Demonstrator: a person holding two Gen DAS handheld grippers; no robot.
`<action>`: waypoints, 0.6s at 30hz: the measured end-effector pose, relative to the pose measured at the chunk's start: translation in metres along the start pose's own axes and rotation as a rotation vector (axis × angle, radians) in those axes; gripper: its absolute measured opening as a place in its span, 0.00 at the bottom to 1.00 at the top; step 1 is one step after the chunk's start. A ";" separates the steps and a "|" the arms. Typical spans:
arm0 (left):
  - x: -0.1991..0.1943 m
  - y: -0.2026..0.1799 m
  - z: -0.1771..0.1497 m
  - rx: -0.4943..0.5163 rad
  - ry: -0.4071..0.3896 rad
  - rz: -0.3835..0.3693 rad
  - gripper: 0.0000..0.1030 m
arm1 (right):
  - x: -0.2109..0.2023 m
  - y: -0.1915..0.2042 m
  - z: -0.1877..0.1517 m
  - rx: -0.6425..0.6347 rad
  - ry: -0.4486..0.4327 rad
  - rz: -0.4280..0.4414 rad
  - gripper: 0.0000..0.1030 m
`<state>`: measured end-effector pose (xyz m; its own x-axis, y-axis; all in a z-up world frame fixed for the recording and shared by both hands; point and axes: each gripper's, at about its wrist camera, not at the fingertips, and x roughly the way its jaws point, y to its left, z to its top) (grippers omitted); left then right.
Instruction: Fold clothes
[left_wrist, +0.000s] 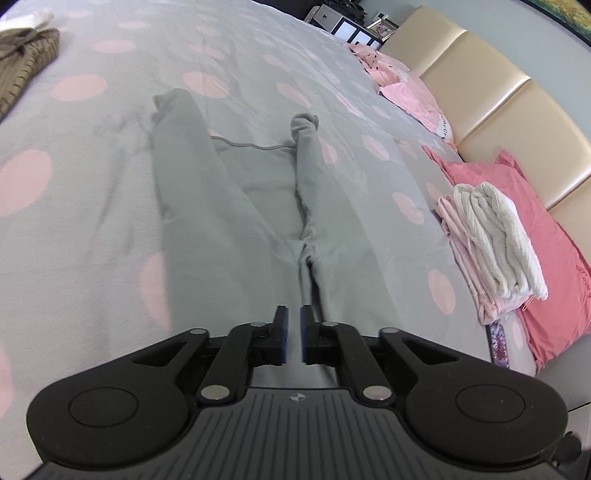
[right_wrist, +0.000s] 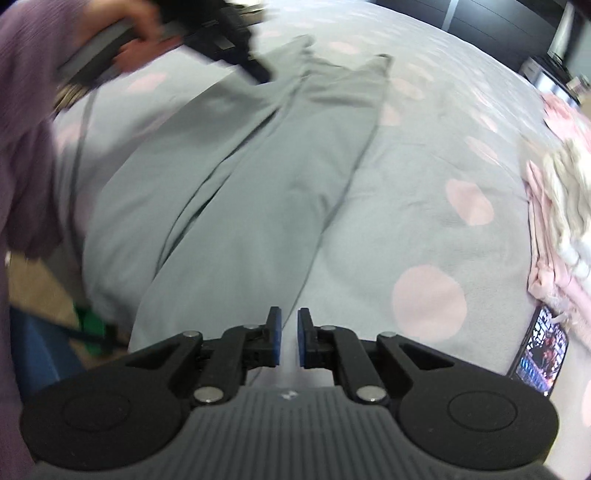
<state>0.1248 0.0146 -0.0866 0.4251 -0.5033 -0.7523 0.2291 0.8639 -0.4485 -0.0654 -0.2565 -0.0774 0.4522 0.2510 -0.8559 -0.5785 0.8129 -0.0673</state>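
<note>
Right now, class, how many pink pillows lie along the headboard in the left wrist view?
2. A dark pink pillow lies nearer, under the folded clothes; a pale pink pillow lies farther along the headboard. Others may be hidden.

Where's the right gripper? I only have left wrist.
Observer: The right gripper hangs over the near end of the garment, jaws slightly apart, nothing between them.
Operator: How does the left one look from there?
Observer: The left gripper is over the garment's far left part, held by a hand; contact is too blurred to tell.
Operator: Anything off the bed?
Observer: A green thing sits low at the left, beside the bed; too blurred to identify.
</note>
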 end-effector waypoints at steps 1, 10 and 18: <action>-0.004 0.001 -0.003 0.007 -0.001 0.014 0.19 | 0.003 -0.003 0.004 0.022 -0.007 -0.003 0.11; -0.037 0.021 -0.057 -0.039 0.073 0.029 0.44 | 0.020 -0.047 0.027 0.225 -0.003 0.149 0.34; -0.054 0.011 -0.116 -0.062 0.203 -0.041 0.44 | 0.029 -0.062 0.031 0.298 0.148 0.272 0.49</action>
<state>0.0024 0.0495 -0.1068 0.2303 -0.5372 -0.8114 0.1853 0.8428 -0.5054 0.0051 -0.2834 -0.0824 0.1949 0.4168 -0.8878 -0.4323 0.8490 0.3037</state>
